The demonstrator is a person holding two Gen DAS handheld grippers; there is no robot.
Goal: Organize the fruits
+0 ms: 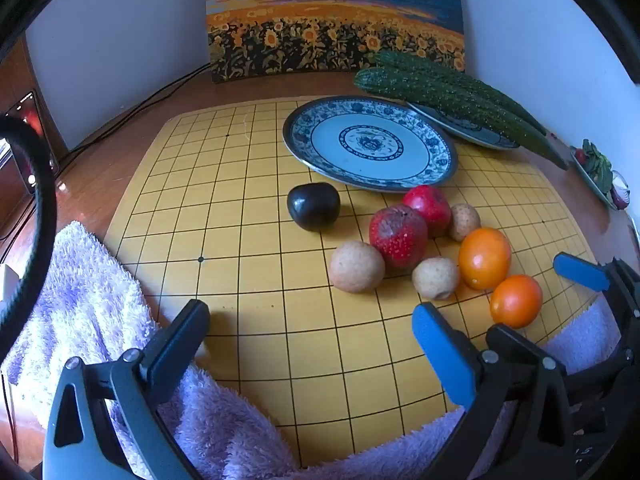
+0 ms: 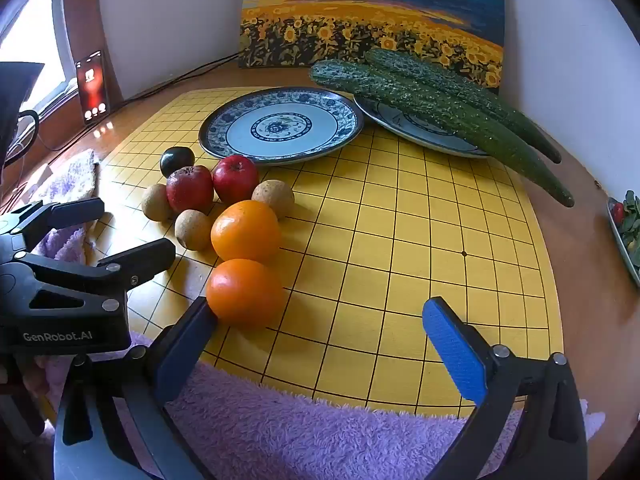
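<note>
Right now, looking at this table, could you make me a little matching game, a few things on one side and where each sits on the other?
Things:
1. Round orange fruit nearest the right gripper
2. Two long bumpy green cucumbers
3. Shiny dark plum-like fruit
4. Fluffy lilac towel

Places:
A. Lying across the far plate
B. Beside the blue patterned plate's left rim
C. Draped over the yellow grid board's near edge
D. Against the inner side of one open right jaw

Pairs: 1-D, 2-A, 3-B, 4-C
</note>
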